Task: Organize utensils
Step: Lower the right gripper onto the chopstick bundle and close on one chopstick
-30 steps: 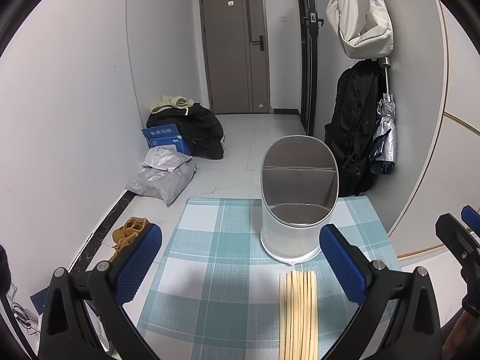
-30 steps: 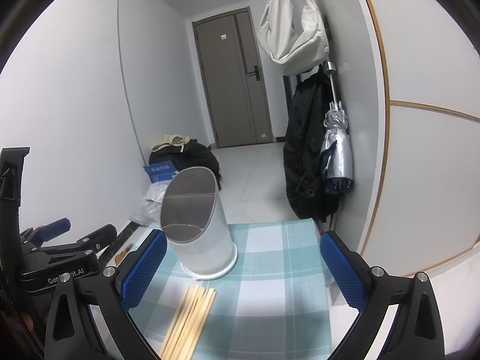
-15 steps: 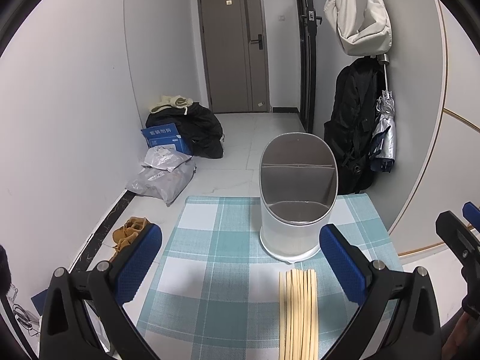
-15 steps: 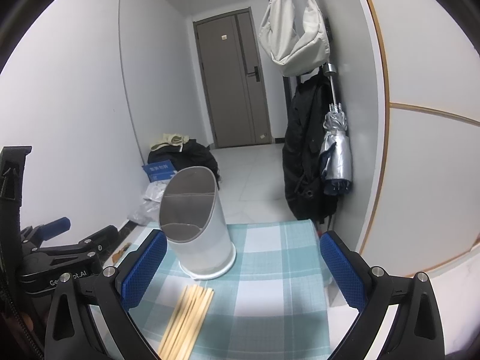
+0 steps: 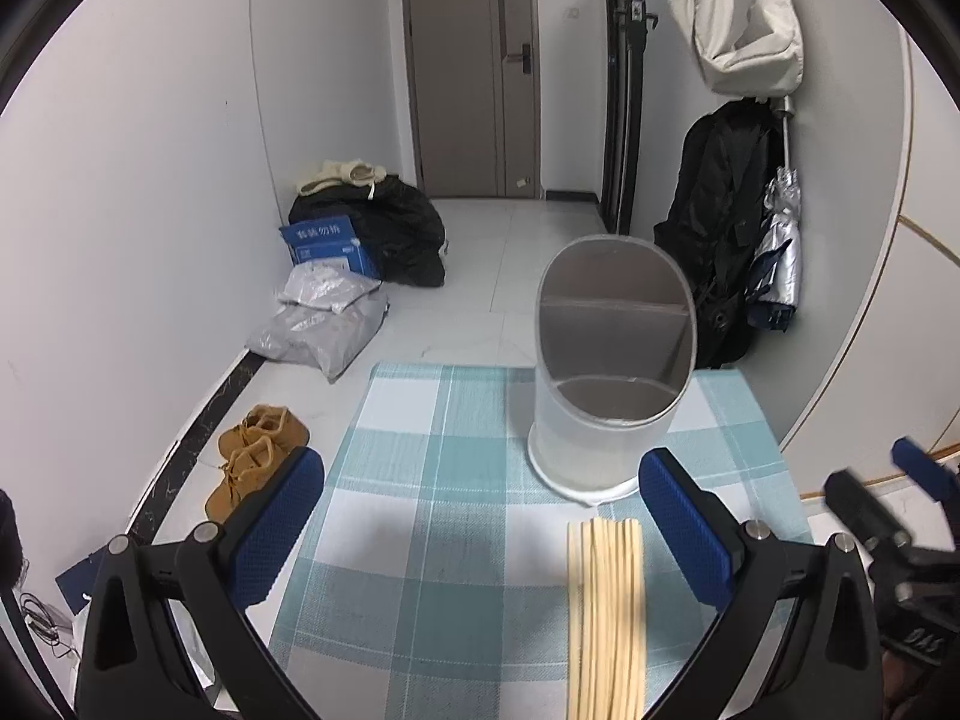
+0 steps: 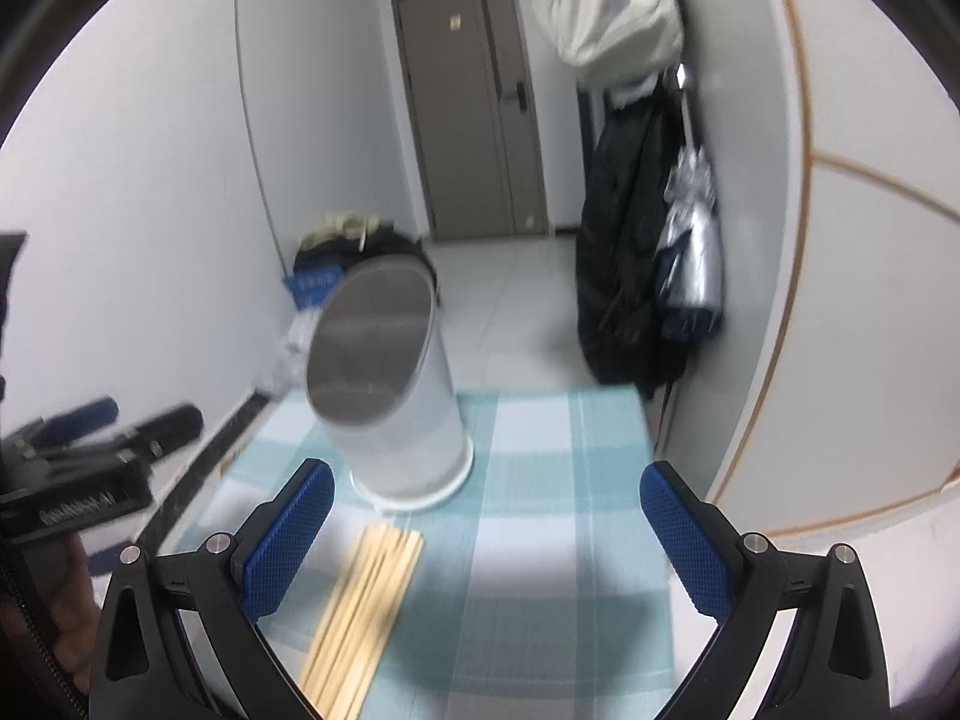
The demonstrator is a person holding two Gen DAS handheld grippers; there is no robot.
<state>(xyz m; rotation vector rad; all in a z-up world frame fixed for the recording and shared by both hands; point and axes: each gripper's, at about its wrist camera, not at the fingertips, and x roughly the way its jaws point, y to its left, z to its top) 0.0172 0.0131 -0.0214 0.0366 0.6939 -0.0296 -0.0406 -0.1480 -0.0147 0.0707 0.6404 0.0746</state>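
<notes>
Currently both the left gripper (image 5: 480, 531) and right gripper (image 6: 486, 531) are hovering released; pale wooden chopsticks (image 5: 606, 612) are lying near the checked mat's (image 5: 432, 480) front edge, just beside the white oval divided holder (image 5: 609, 384), awaiting a first grasp, seemingly.

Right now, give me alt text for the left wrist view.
A bundle of wooden chopsticks lies on a checked mat before an empty white divided utensil holder. The open left claw hovers above the mat, holding nothing.

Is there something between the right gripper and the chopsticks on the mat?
Nothing visible. The right gripper is open above the plaid mat; the chopsticks lie uncovered, just before the utensil holder.
</notes>
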